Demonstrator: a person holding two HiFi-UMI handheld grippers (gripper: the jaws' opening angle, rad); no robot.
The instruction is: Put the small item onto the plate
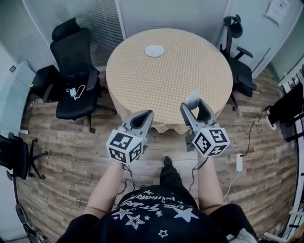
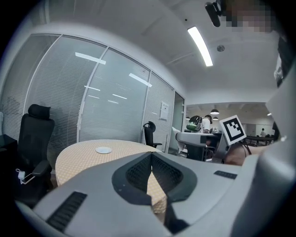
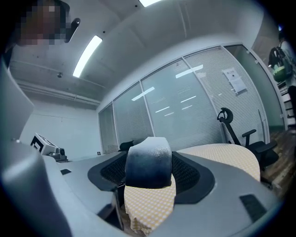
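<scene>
Nearest is the person's dark shirt (image 1: 152, 209) with white stars and a line of white print too small to read. Just beyond it, both claws are held in the air above the wooden floor (image 1: 71, 156), before the near edge of the bench (image 1: 142, 90).

The left claw (image 1: 147, 114) has its jaws pressed together at the tips, and the left gripper view shows nothing between them. The right claw (image 1: 192, 105) is pinching the small item (image 1: 193, 98), a rounded pale piece. In the right gripper view the item (image 3: 149, 162) sits squarely between the two dark pads, looks greyish-blue, and carries no label that I can see.

The bench is round and covered with a yellow checked cloth. The plate (image 1: 155, 51) is white and lies on the far side of it, well apart from the item, with nothing on it.

As I judge it, the pickup is done. What is left is carrying the item across the bench to the plate and releasing it there.

The only clear marks are the black and white squares on the claws' cubes (image 1: 124, 146). A paper sheet (image 1: 277, 9) hangs on the far right wall, but its text cannot be read. Black chairs stand at the left (image 1: 73, 71) and the far right.
</scene>
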